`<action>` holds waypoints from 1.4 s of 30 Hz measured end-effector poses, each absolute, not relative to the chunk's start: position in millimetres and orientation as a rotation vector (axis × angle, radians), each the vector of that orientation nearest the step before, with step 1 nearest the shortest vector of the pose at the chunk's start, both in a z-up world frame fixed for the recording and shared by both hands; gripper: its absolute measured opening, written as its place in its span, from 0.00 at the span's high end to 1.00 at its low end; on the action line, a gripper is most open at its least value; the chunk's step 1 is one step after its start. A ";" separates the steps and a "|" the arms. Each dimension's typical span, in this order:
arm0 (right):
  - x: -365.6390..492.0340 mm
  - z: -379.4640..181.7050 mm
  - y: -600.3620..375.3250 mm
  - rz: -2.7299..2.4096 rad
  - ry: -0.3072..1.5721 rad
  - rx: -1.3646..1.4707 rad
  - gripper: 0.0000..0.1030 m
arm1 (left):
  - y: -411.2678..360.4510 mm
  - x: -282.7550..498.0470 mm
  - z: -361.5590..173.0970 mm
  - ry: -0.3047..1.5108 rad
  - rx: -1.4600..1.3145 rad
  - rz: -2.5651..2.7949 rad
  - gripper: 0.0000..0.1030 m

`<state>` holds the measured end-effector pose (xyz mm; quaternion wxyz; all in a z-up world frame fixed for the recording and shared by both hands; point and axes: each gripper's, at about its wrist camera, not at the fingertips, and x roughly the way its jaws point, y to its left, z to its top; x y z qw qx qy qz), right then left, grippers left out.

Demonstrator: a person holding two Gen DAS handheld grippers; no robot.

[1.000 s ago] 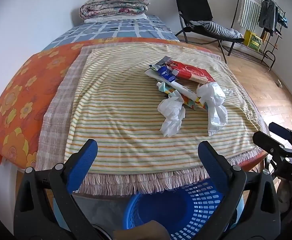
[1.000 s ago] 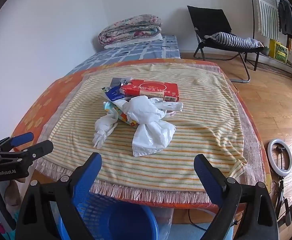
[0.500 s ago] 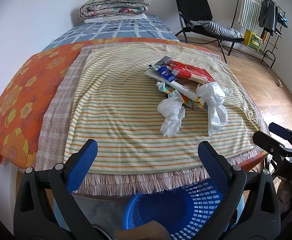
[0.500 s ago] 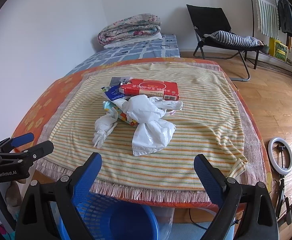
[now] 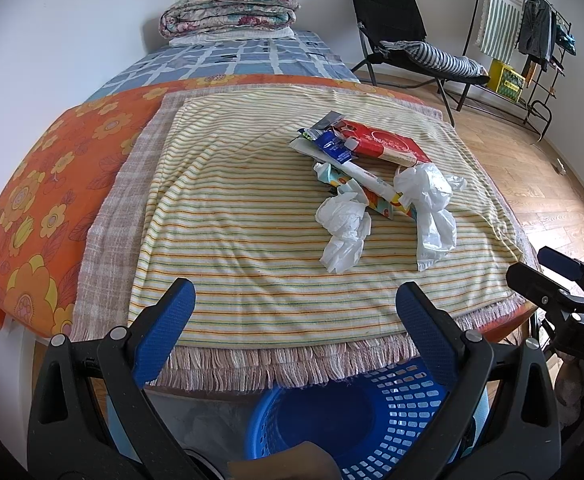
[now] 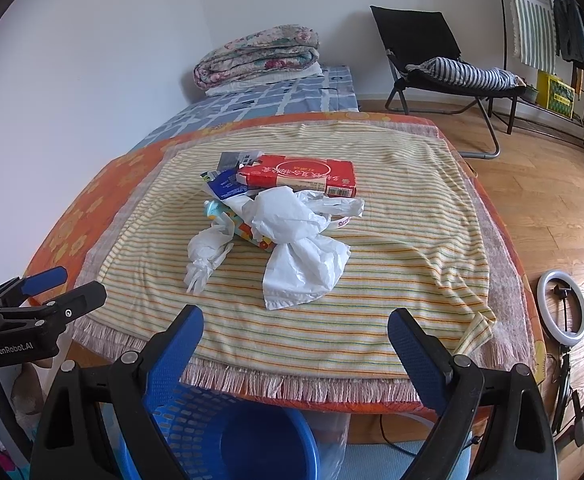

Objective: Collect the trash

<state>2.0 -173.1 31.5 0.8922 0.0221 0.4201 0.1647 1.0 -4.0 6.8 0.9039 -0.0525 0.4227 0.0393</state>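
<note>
A pile of trash lies on the striped cloth (image 5: 232, 216) of the table: a red box (image 5: 388, 146) (image 6: 298, 174), a crumpled white tissue (image 5: 344, 228) (image 6: 206, 250), a white plastic bag (image 5: 432, 208) (image 6: 296, 236), a blue wrapper (image 5: 334, 146) (image 6: 226, 186) and a colourful carton (image 5: 376, 200). My left gripper (image 5: 294, 300) is open and empty, short of the table's front edge. My right gripper (image 6: 296, 328) is open and empty, also near the front edge. A blue basket (image 5: 356, 416) (image 6: 228, 436) stands on the floor below both grippers.
The right gripper shows at the right edge of the left wrist view (image 5: 564, 292); the left gripper shows at the left edge of the right wrist view (image 6: 32, 304). A bed with folded quilts (image 5: 228, 12), a black chair (image 6: 432, 56), a clothes rack (image 5: 532, 32) and a ring light (image 6: 564, 308) stand around.
</note>
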 end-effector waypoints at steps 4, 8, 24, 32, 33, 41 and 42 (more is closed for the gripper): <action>3.1 30.9 -172.7 0.341 0.874 0.047 0.08 | -4.1 0.9 6.6 0.873 -0.108 0.081 0.01; 3.1 30.7 -172.7 0.341 0.874 0.049 0.08 | -4.1 0.9 6.4 0.873 -0.108 0.081 0.01; 3.1 30.4 -173.1 0.341 0.876 0.049 0.08 | -5.2 1.2 7.2 0.874 -0.107 0.082 0.01; 2.2 28.8 -174.2 0.341 0.880 0.050 0.08 | -4.3 1.0 6.1 0.875 -0.108 0.081 0.01; 2.3 28.2 -174.0 0.341 0.881 0.050 0.08 | -4.3 1.0 6.2 0.875 -0.108 0.081 0.01; 2.1 26.4 -174.0 0.340 0.888 0.053 0.06 | -6.4 0.1 7.2 0.876 -0.107 0.081 0.01; 1.8 25.6 -173.9 0.340 0.891 0.054 0.05 | -6.9 0.3 7.5 0.877 -0.107 0.081 0.01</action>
